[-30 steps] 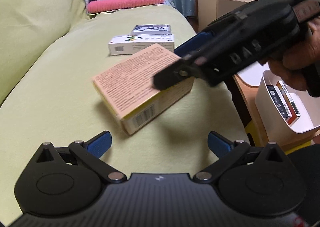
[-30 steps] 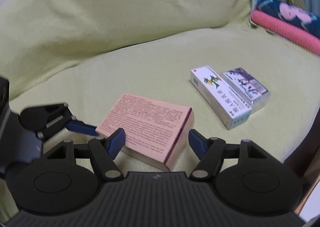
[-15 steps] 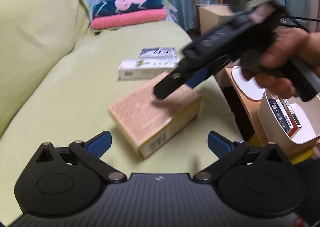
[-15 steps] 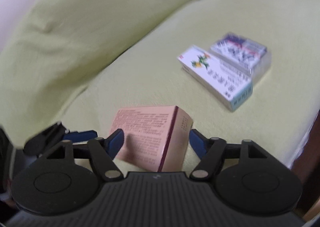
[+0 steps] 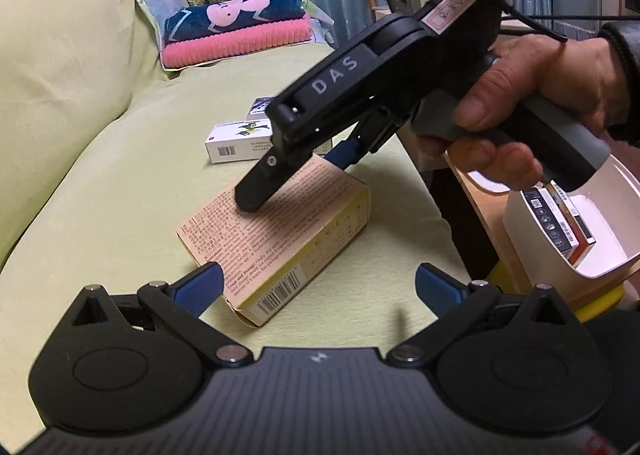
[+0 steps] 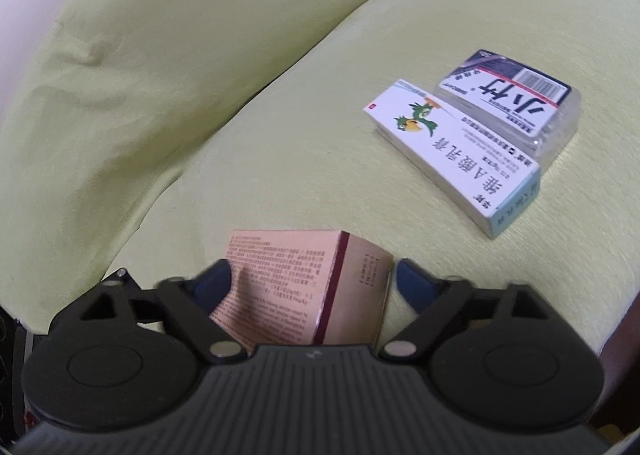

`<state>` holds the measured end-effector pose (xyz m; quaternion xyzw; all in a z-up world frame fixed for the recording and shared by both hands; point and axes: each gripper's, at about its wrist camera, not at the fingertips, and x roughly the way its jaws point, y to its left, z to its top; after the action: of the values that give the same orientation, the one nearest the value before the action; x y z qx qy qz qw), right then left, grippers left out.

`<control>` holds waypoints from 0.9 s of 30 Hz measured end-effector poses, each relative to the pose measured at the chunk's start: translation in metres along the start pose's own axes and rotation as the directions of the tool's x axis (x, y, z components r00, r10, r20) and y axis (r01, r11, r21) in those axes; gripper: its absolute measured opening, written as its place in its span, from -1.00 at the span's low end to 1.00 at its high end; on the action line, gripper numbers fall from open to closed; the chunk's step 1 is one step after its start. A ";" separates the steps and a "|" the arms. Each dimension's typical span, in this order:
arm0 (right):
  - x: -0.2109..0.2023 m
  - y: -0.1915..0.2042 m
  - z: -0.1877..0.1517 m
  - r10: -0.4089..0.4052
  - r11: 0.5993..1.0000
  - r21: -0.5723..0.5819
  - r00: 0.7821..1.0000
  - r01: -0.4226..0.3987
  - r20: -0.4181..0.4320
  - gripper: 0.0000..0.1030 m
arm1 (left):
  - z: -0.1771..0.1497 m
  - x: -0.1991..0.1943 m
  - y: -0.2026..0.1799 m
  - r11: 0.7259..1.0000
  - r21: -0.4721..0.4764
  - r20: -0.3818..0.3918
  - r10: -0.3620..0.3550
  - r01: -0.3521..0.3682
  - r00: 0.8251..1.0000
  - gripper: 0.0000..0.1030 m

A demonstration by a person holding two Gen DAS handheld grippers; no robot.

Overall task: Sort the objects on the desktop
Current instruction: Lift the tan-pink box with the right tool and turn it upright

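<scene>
A peach-coloured printed box (image 5: 288, 231) lies flat on the yellow-green sofa seat (image 5: 100, 215). My right gripper (image 5: 296, 179), held in a hand, is tipped down over it. One black finger sits over the top face and the blue pad is at the far edge. In the right wrist view the box (image 6: 304, 287) sits between the fingers of that gripper (image 6: 312, 279), with a thin gap at the right pad, so the jaws are open. My left gripper (image 5: 318, 287) stands open in front of the box, its left pad at the near corner.
A white box with a green bird (image 6: 452, 151) and a clear-wrapped pack (image 6: 516, 103) lie side by side further along the seat. Folded towels (image 5: 236, 31) sit at the far end. A white bin (image 5: 600, 275) with small boxes stands on a wooden stand to the right.
My right gripper rolled and came down over the peach box, which now lies between its fingers, and its jaws spread a little. My left gripper barely moved.
</scene>
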<state>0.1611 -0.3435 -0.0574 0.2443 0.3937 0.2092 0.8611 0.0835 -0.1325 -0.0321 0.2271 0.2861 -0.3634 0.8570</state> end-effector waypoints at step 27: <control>-0.064 0.109 -0.068 -0.152 0.763 -0.633 0.988 0.127 0.015 -0.07 | -0.016 -0.029 -0.004 0.993 -0.094 -0.079 -0.074 0.067 0.994 0.99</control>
<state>0.0511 -0.2749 0.0043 -0.0930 0.3337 0.2691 0.8987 0.0586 -0.1111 -0.0251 0.1924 0.3455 -0.3703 0.8405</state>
